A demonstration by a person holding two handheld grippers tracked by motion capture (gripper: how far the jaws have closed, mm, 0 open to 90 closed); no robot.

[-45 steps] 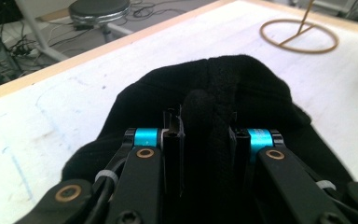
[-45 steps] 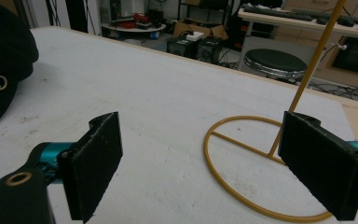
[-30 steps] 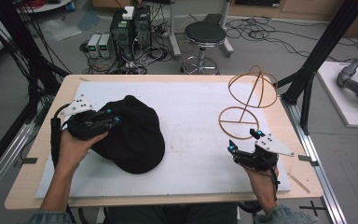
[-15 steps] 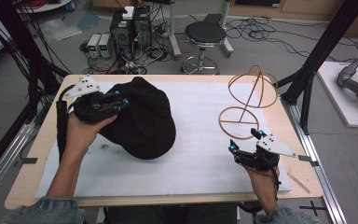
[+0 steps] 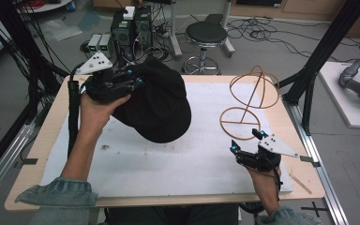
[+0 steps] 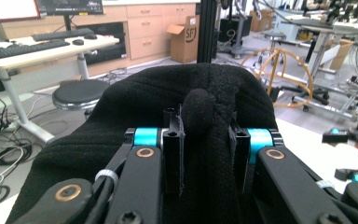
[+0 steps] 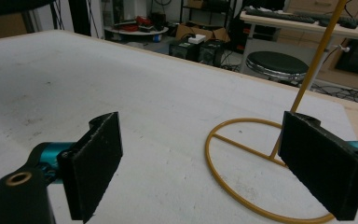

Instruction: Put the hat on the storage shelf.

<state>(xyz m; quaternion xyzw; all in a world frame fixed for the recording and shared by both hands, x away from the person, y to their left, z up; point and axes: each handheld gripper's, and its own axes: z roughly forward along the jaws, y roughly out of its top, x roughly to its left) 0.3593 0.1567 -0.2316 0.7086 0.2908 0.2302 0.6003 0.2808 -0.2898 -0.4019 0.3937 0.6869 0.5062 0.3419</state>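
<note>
High view: left gripper (image 5: pixel 133 83) clamped on black cap (image 5: pixel 157 105), cap lifted above far left part of table (image 5: pixel 51 126). Right gripper (image 5: pixel 247 142) low near table's right front, jaws apart, nothing between; wire stand (image 5: pixel 248 103) just beyond it.

Left gripper view: jaws pinch fold of cap (image 6: pixel 200 112).

Right gripper view: jaws wide, empty; stand's ring base (image 7: pixel 223 182) on white mat (image 7: pixel 98 84).

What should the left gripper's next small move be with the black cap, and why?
Probably carry the black cap sideways toward the gold wire stand. The left gripper is shut on a fold of it and holds it off the white mat, while the right gripper waits open beside the stand's base ring.
</note>
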